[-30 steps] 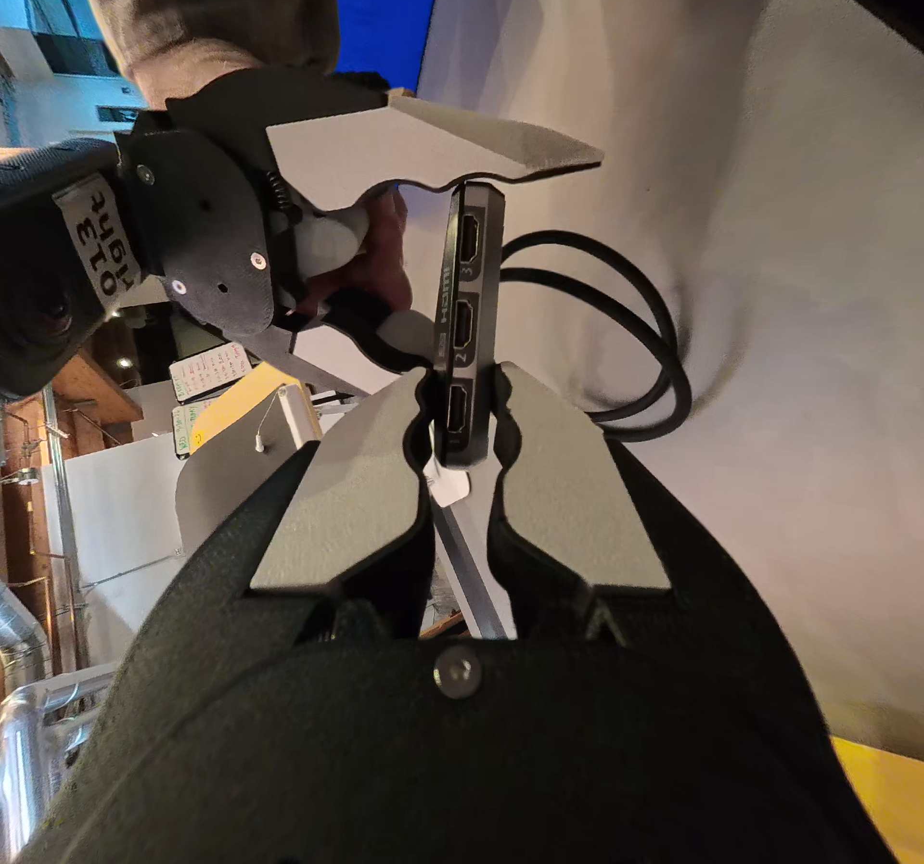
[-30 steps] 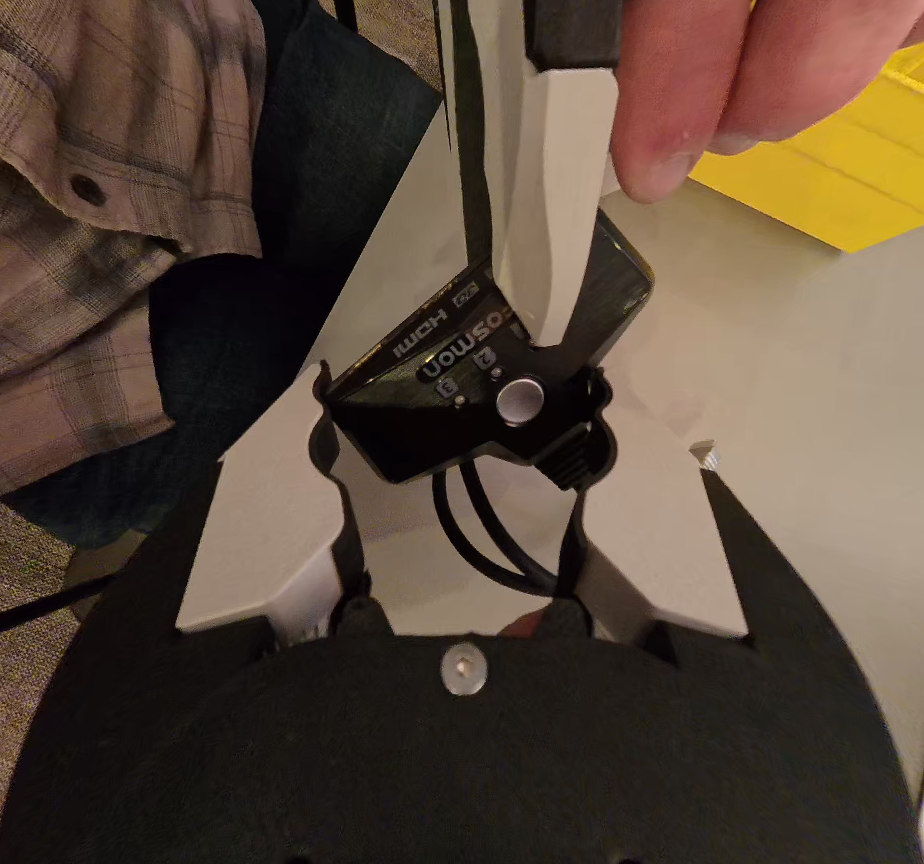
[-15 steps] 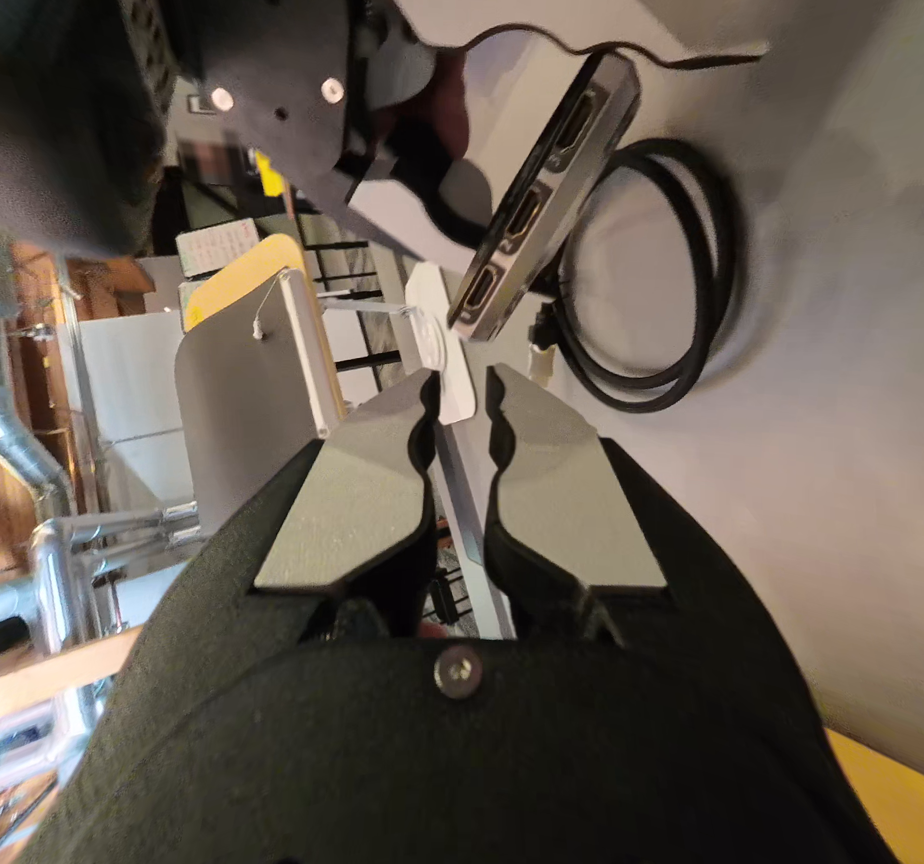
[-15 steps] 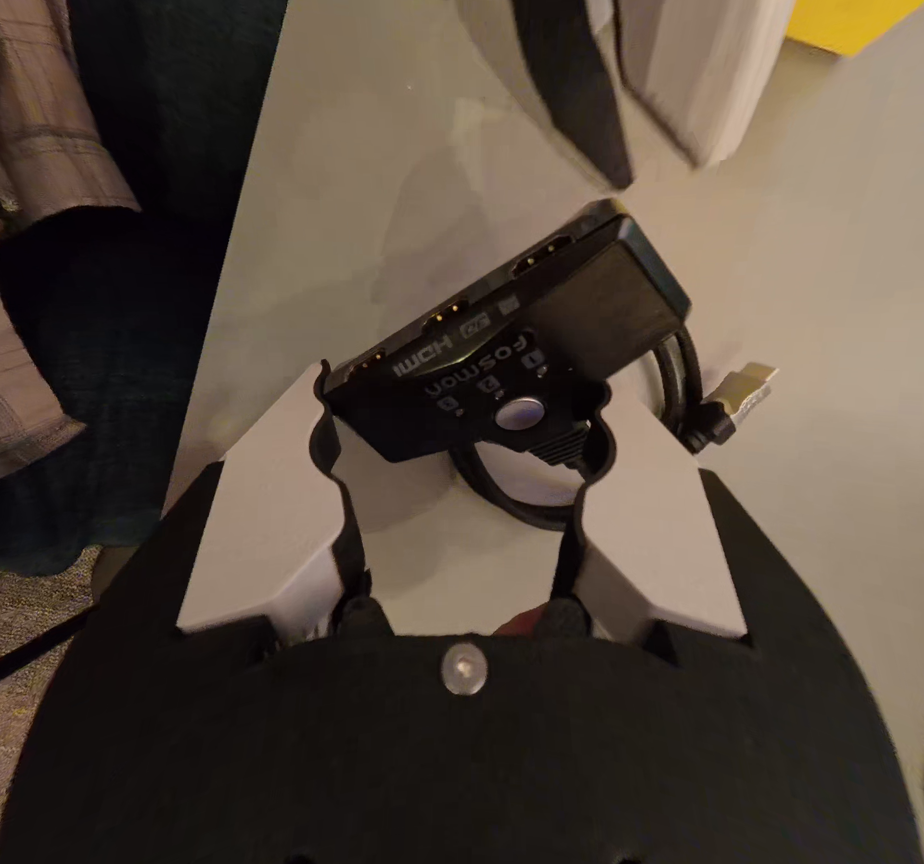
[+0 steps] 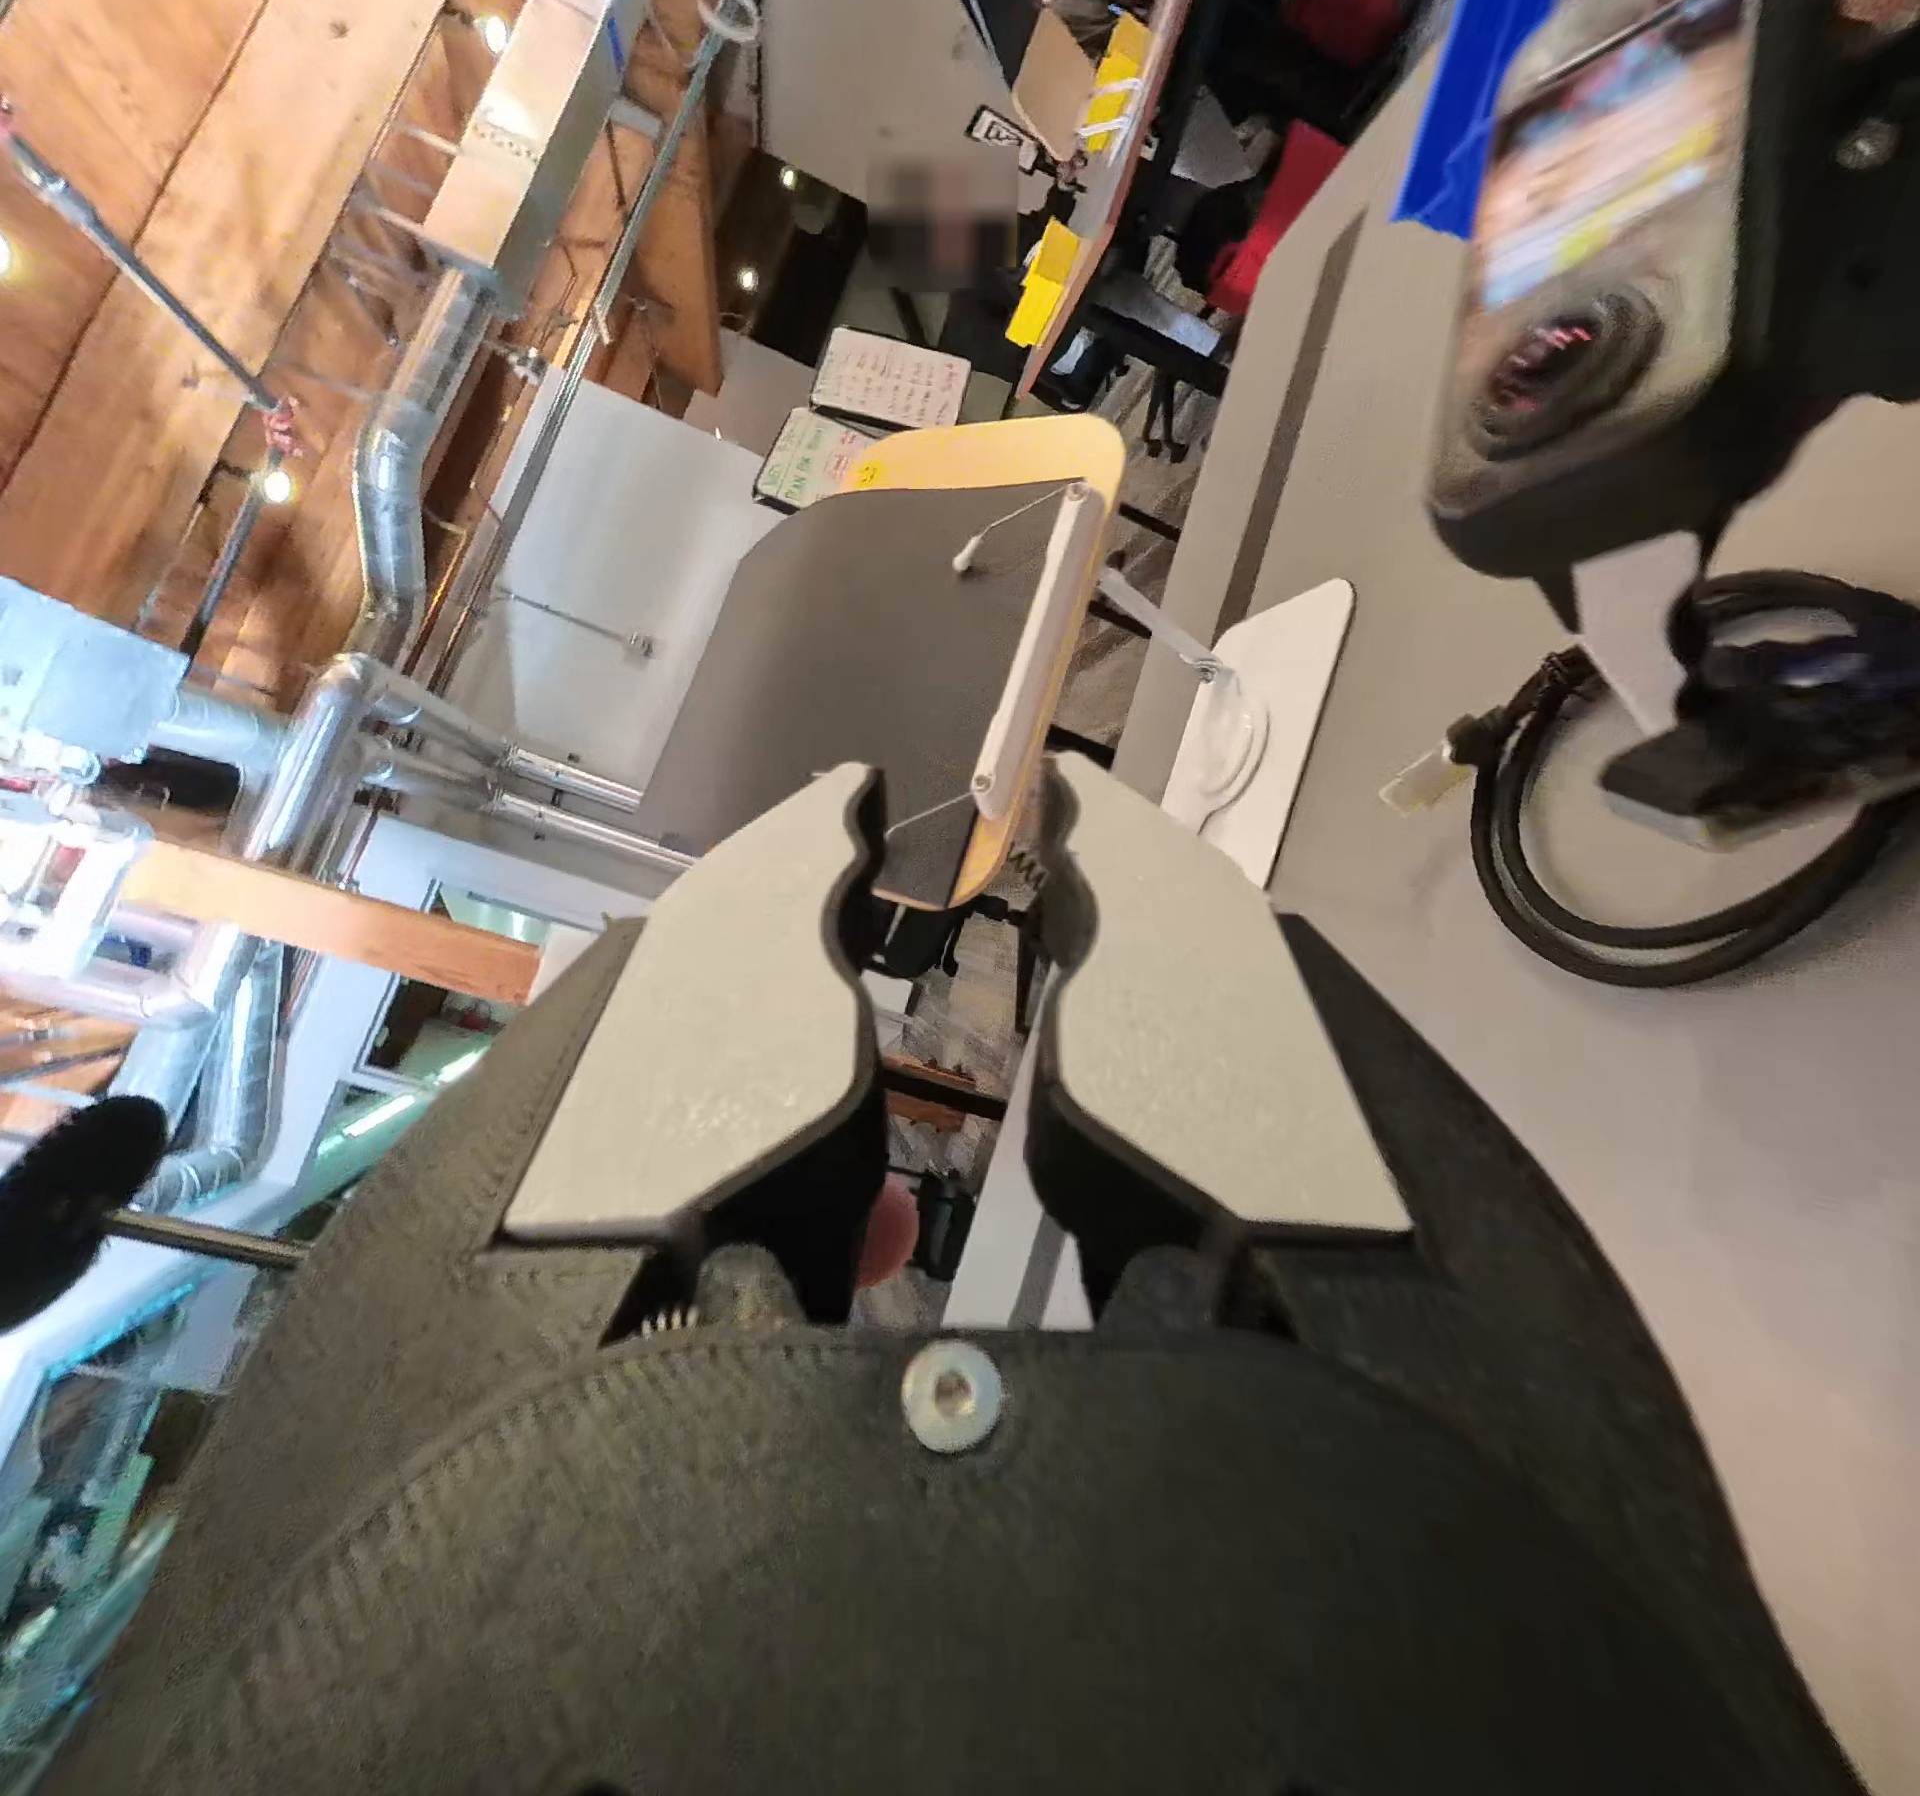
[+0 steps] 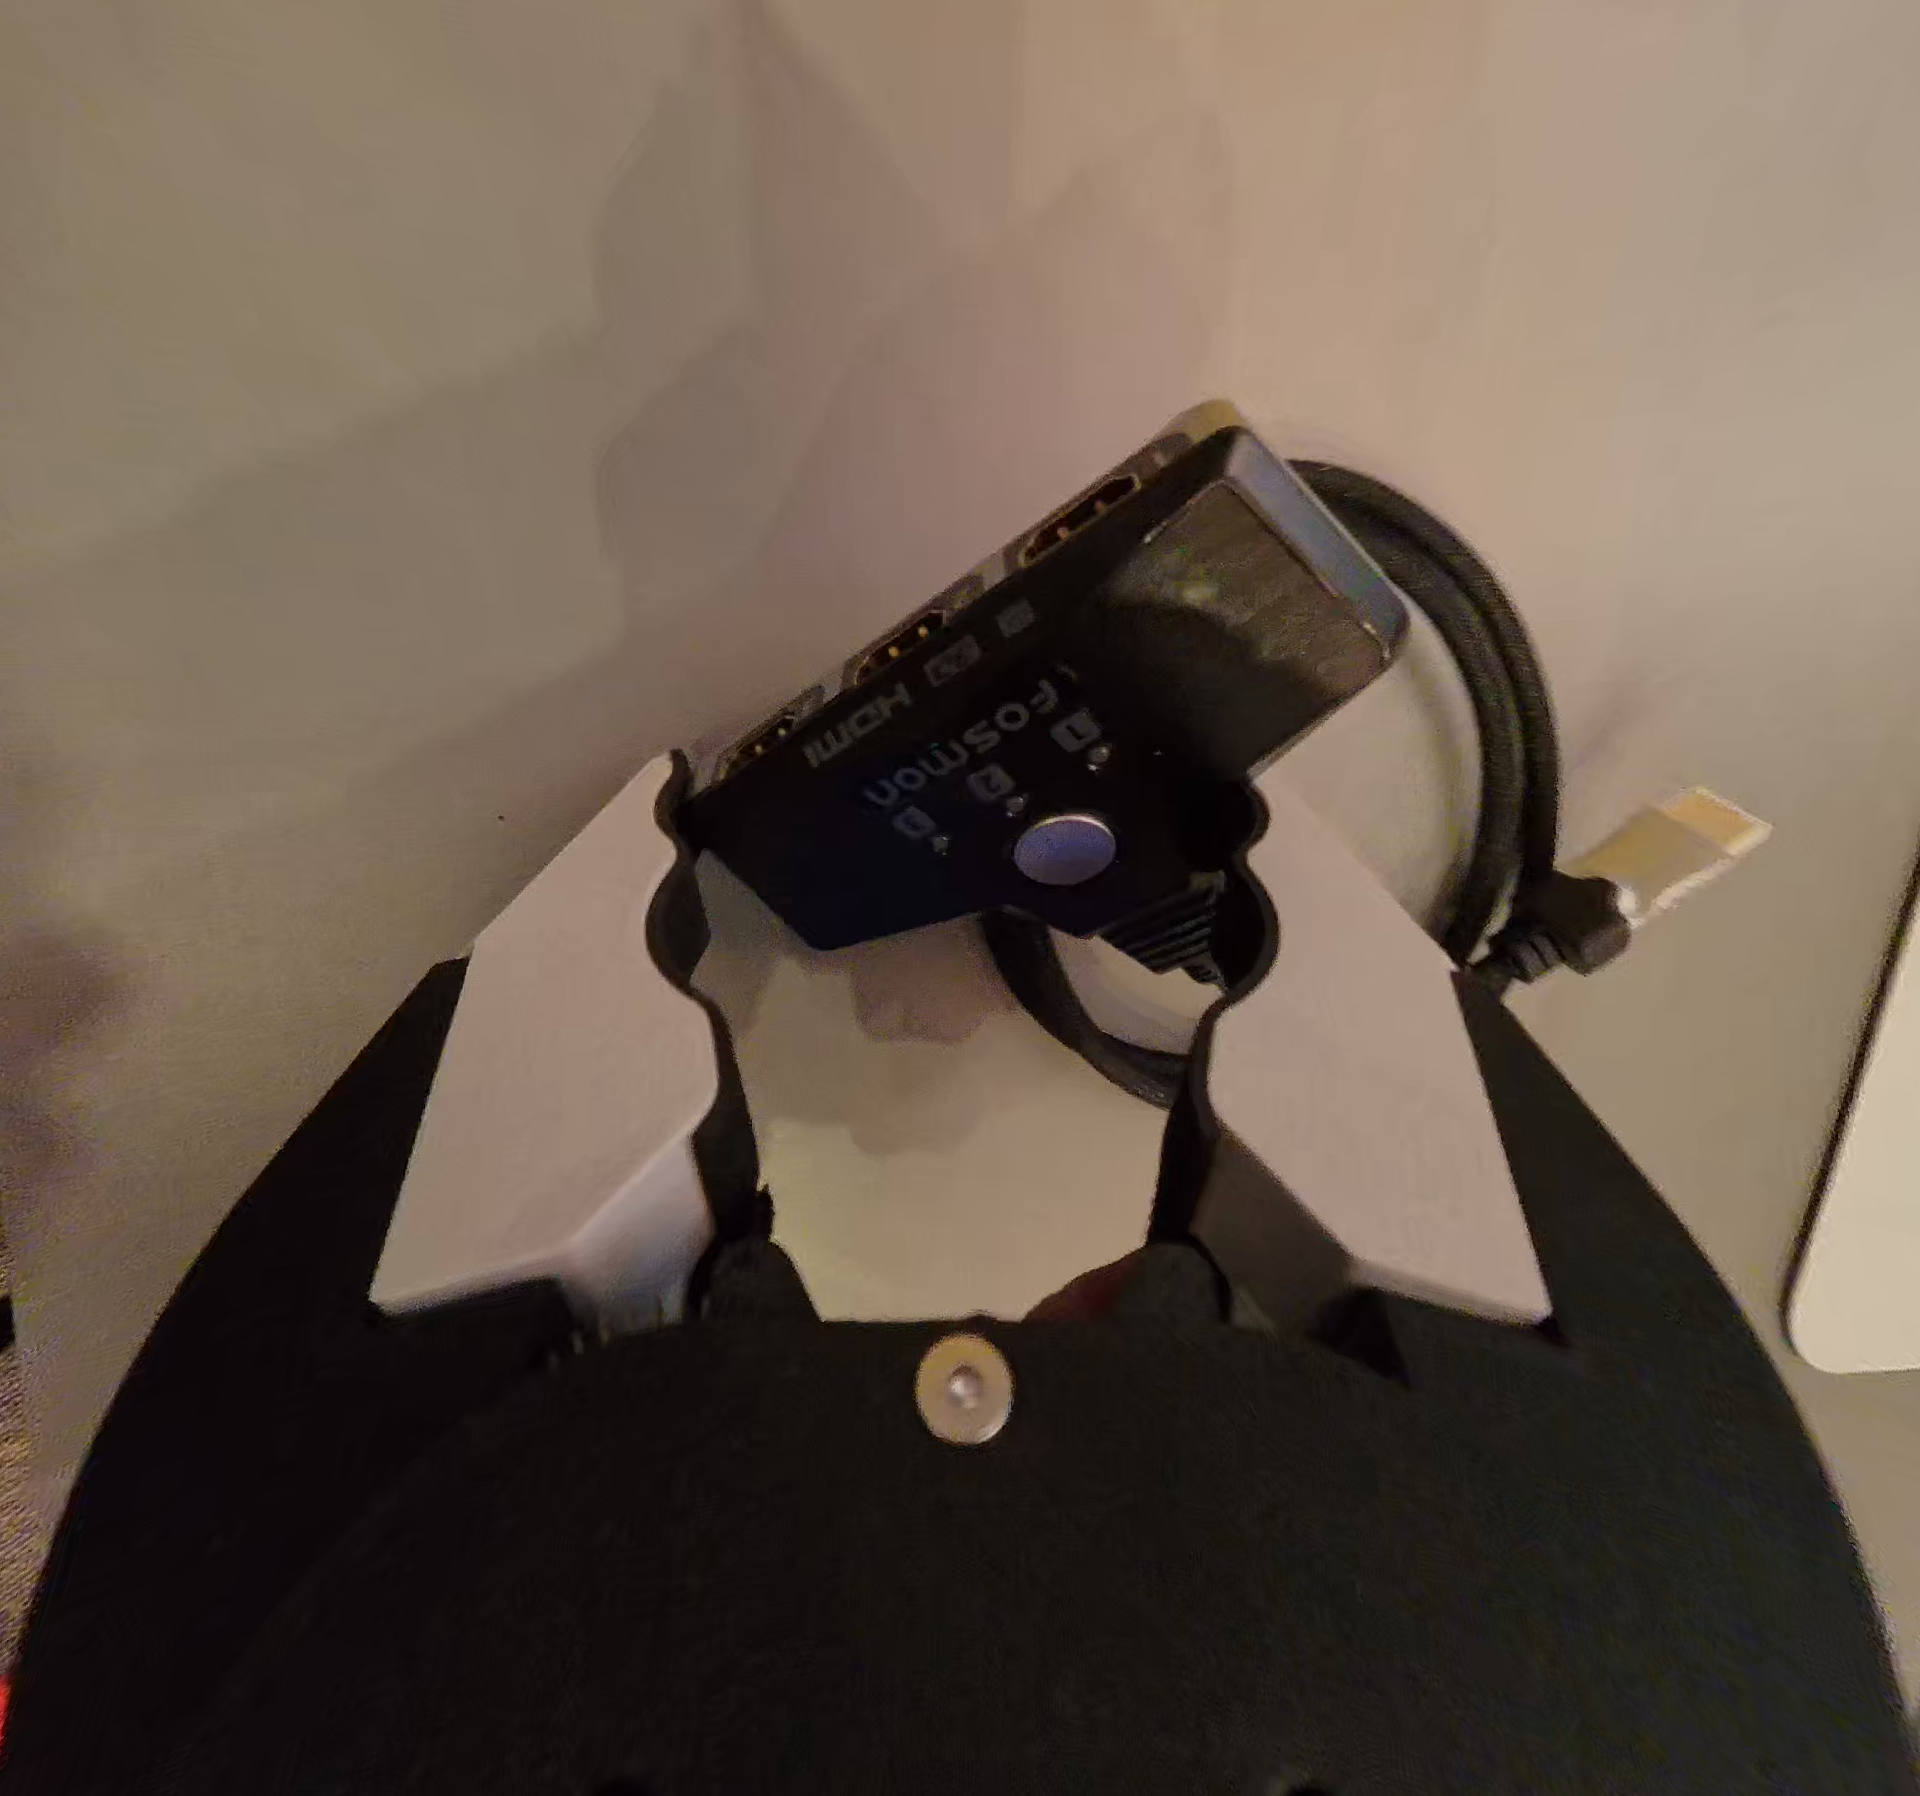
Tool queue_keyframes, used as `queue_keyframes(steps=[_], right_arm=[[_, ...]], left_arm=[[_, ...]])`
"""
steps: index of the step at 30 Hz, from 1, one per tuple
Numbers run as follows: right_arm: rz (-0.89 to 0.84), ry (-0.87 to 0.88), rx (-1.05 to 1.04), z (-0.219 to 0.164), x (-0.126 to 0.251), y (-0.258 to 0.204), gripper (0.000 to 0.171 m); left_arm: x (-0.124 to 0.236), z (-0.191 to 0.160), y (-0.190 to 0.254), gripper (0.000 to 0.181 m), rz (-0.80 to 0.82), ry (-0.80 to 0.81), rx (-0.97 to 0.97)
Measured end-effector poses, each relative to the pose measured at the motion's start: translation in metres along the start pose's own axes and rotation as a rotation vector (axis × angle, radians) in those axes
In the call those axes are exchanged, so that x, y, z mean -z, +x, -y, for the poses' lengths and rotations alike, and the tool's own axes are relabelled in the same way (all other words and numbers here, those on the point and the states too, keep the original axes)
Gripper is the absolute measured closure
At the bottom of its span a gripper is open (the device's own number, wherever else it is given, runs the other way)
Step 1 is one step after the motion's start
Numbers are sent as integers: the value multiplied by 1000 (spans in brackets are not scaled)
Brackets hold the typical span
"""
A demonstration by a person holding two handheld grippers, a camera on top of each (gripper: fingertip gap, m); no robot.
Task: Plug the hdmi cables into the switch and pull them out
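The black HDMI switch [image 6: 1039, 707] is held at its near end between my right gripper's [image 6: 961, 811] fingers, tilted, with its three ports empty and facing away. Its black braided cable [image 6: 1507, 707] loops behind it on the white table [image 6: 416, 396]. The metal plug [image 6: 1673, 842] lies free at the right. My left gripper [image 5: 956, 811] is open and empty, pointing past the table's edge into the room. In the left wrist view the right gripper [image 5: 1621, 624] is blurred at the upper right over the switch [image 5: 1704, 790], cable loop [image 5: 1662, 925] and plug [image 5: 1423, 780].
A white flat base [image 5: 1268, 707] sits near the table's edge, also at the right edge of the right wrist view [image 6: 1860, 1123]. Beyond the edge, a grey and yellow panel [image 5: 883, 655] sits just past my left fingertips. Pipes and desks fill the room behind. The left gripper's tips are roughly 25 cm from the right gripper's.
My left gripper let go of the switch, drew back and swung away toward the table's edge. My right gripper kept its hold and brought the switch over the cable loop.
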State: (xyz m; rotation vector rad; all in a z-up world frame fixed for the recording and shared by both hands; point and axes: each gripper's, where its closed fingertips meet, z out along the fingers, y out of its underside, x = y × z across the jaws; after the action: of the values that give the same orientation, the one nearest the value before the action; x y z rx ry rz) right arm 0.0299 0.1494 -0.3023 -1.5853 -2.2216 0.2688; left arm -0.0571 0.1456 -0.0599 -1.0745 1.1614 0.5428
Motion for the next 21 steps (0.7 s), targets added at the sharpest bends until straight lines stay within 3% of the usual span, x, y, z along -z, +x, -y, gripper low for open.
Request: queue_keyframes(steps=[7,14,21], right_arm=[[43,27,-45,0,-2,-3,69],[-7,80,-75,7,26,5,68],[-75,104,-77,10,46,5,73]], left_arm=[[16,1,-35,130,79,1,107],[30,-5,-63,114,138,-4,220],[46,-7,-94,79,172,-2,342]])
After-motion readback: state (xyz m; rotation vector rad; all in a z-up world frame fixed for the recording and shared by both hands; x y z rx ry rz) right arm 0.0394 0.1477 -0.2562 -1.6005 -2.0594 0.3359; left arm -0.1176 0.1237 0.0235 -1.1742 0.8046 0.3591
